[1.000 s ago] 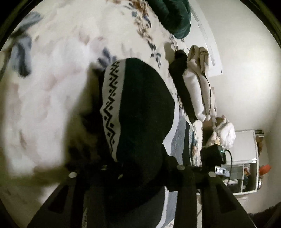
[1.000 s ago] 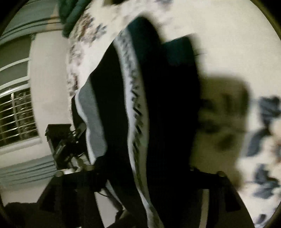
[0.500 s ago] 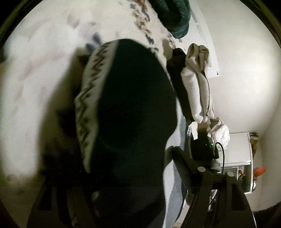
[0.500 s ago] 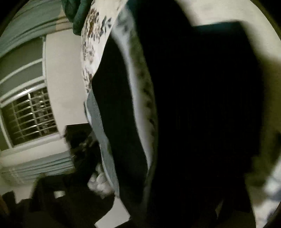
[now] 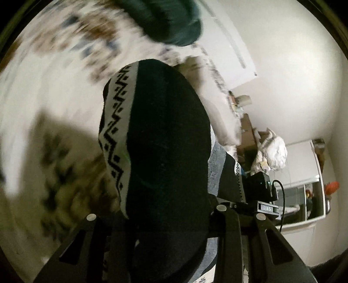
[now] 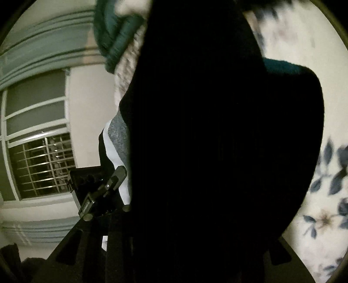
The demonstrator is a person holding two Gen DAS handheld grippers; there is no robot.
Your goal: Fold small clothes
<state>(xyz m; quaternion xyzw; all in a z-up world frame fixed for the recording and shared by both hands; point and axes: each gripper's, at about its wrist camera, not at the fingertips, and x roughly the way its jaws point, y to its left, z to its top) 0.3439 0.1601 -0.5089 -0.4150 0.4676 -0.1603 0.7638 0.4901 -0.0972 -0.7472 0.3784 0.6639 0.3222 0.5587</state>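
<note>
The left gripper point(image 5: 165, 219) has just been closing and pinches the dark garment point(image 5: 165, 141) — a knit piece with a white zigzag band — which bulges up between its fingers above the floral bedspread point(image 5: 43, 98). The right gripper point(image 6: 195, 217) has also been closing, with the same cloth point(image 6: 217, 130) draped thickly over it (its pads are hidden, so whether it grips I cannot tell). A green blanket point(image 5: 169, 19) lies beyond.
</note>
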